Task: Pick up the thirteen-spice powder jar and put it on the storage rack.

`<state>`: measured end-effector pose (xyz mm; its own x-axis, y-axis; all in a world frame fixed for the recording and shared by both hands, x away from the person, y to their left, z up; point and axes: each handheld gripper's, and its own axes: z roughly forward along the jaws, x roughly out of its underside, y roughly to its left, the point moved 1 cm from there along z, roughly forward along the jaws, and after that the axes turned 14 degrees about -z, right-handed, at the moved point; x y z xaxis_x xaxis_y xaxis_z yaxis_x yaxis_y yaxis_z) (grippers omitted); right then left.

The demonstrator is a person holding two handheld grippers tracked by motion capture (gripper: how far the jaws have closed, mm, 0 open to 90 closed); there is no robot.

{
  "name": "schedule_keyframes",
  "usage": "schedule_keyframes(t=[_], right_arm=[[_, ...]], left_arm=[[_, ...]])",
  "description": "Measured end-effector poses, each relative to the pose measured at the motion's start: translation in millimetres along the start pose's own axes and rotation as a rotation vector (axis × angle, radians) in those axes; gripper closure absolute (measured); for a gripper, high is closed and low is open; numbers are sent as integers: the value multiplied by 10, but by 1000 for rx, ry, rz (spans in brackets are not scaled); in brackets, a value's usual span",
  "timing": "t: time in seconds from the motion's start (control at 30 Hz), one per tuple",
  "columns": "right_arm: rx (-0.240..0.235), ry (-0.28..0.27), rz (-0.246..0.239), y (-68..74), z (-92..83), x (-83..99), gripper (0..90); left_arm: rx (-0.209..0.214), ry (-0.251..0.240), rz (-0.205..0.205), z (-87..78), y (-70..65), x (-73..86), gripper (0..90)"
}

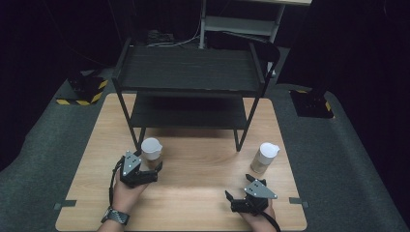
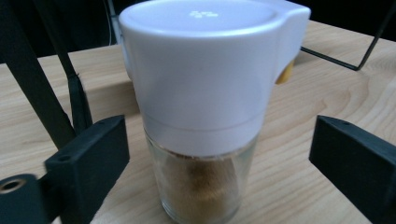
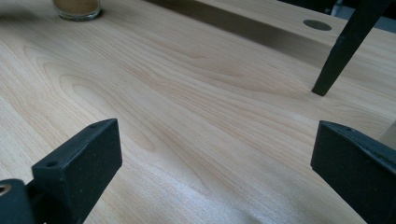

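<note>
Currently the left gripper (image 1: 151, 170) brackets a white-capped spice jar (image 1: 151, 153) at 8 o'clock on the table (image 1: 193, 193), jaws wide, gripping nothing. Right gripper (image 1: 237, 191) idles at 5 o'clock, jaws spread and empty; second jar (image 1: 265, 158) stands untouched. No grasp is complete yet, as far as can be judged.

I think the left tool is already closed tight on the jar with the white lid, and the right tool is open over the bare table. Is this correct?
Not quite. The left tool is open, not closed on the jar: in the left gripper view its jaws stand apart on either side of the glass, with table showing in the gaps. The rest holds: the right tool is open over bare table.
</note>
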<state>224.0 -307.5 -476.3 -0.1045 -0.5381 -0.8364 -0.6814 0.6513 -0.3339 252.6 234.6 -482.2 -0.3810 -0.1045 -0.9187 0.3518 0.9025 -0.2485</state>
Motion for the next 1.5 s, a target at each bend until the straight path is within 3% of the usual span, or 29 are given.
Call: schedule_keyframes(t=[0.1, 0.6, 1.17, 1.5], right_arm=[[-1, 0, -2, 1, 0, -1, 14], [2, 41, 2, 9, 13, -59, 14], [14, 39, 10, 7, 4, -47, 15], [10, 44, 15, -8, 1, -47, 15]], left_arm=[[23, 6, -14, 37, 47, -5, 95], [-2, -27, -10, 124, 15, -4, 200], [-3, -52, -51, 168, 35, 49, 277], [-17, -63, -33, 154, -4, 67, 299]])
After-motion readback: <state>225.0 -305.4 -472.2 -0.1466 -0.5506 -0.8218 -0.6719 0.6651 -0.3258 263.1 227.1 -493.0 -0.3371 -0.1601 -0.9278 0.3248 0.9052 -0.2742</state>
